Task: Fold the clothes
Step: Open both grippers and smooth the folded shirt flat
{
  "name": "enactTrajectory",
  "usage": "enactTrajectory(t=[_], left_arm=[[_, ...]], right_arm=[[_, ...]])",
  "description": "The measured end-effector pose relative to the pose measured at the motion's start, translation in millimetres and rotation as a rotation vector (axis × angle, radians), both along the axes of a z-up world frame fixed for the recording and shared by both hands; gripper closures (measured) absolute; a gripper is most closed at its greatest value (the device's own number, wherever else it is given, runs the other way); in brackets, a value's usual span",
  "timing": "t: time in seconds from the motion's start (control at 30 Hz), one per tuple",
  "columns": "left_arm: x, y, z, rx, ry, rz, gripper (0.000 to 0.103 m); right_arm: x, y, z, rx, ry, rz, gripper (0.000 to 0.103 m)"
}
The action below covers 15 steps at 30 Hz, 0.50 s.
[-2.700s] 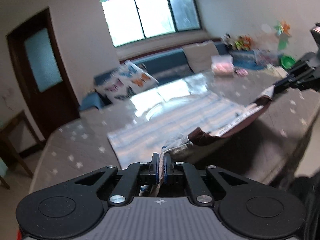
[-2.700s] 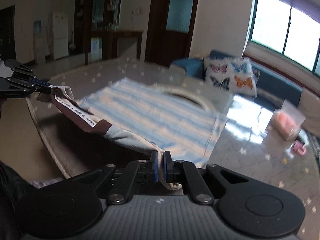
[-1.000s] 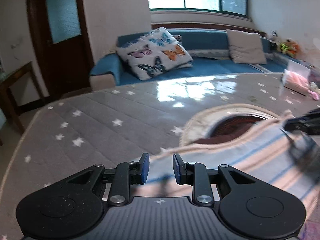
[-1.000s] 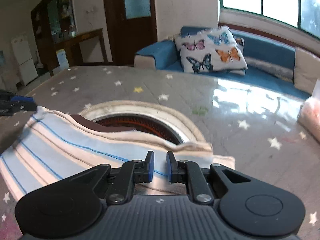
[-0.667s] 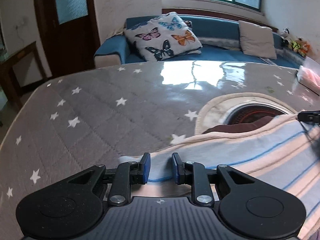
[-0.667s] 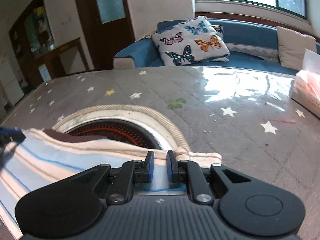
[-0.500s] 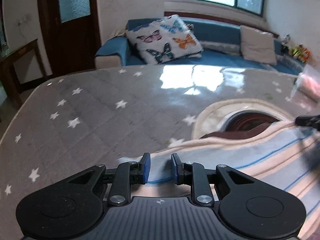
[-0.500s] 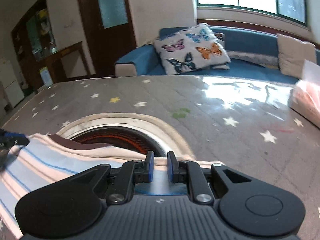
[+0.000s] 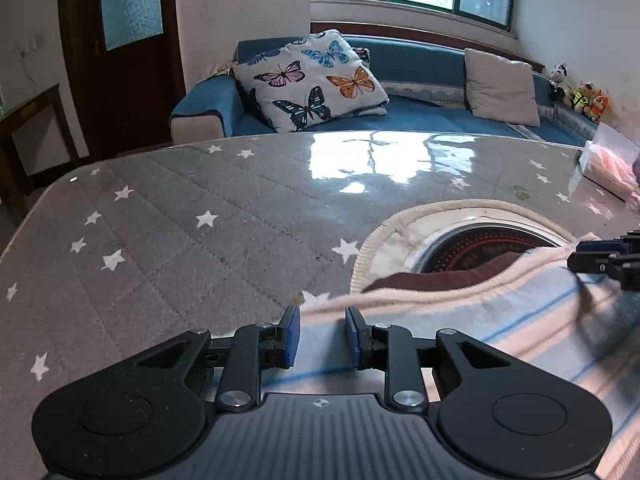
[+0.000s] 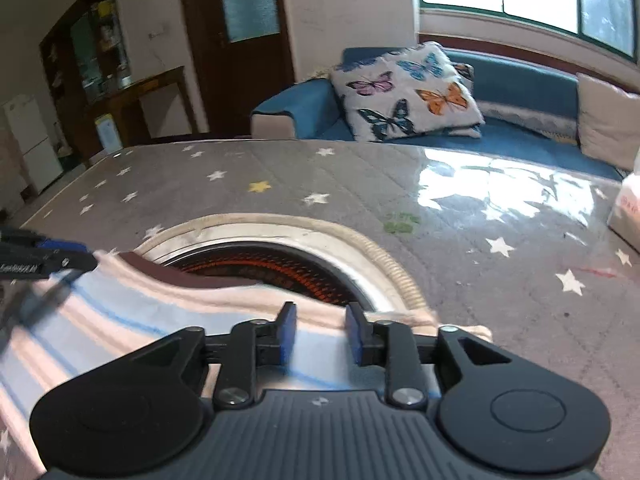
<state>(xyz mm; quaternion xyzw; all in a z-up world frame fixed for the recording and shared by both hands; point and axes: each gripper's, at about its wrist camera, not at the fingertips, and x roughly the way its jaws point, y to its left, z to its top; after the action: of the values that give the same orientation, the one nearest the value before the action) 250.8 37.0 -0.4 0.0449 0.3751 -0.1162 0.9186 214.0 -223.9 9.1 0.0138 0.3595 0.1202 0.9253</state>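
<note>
A striped garment (image 9: pixel 500 320) in pale blue and pink with a brown inner collar lies folded on the grey star-print table (image 9: pixel 200 240). My left gripper (image 9: pixel 320 316) stands open over the garment's left corner, jaws parting slightly, and the cloth lies under the gap without being pinched. My right gripper (image 10: pixel 320 314) is opening over the garment (image 10: pixel 120 320) at its right corner; the cloth edge runs between the blue pads, which do not press on it. Each gripper shows in the other's view: the right gripper (image 9: pixel 604 258) and the left gripper (image 10: pixel 60 258).
A round rope-edged opening (image 10: pixel 260 264) with an orange-glowing grille sits in the table just beyond the garment. A pink packet (image 9: pixel 608 164) rests at the far right. Behind the table stands a blue sofa with a butterfly pillow (image 9: pixel 312 76).
The garment, held up by both grippers earlier, now lies on the table. The right jaws have spread apart and let go of the cloth edge. The left gripper has sunk slightly.
</note>
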Motion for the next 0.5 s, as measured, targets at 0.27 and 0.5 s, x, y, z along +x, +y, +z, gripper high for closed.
enactTrajectory(t=[0.27, 0.5], left_arm=[[-60, 0, 2, 0.039, -0.017, -0.013, 0.067], [-118, 1, -3, 0.093, -0.047, -0.003, 0.057]], right_arm=[[-53, 43, 4, -0.051, 0.005, 0.19, 0.06], [-108, 80, -2, -0.11, -0.022, 0.309, 0.047]])
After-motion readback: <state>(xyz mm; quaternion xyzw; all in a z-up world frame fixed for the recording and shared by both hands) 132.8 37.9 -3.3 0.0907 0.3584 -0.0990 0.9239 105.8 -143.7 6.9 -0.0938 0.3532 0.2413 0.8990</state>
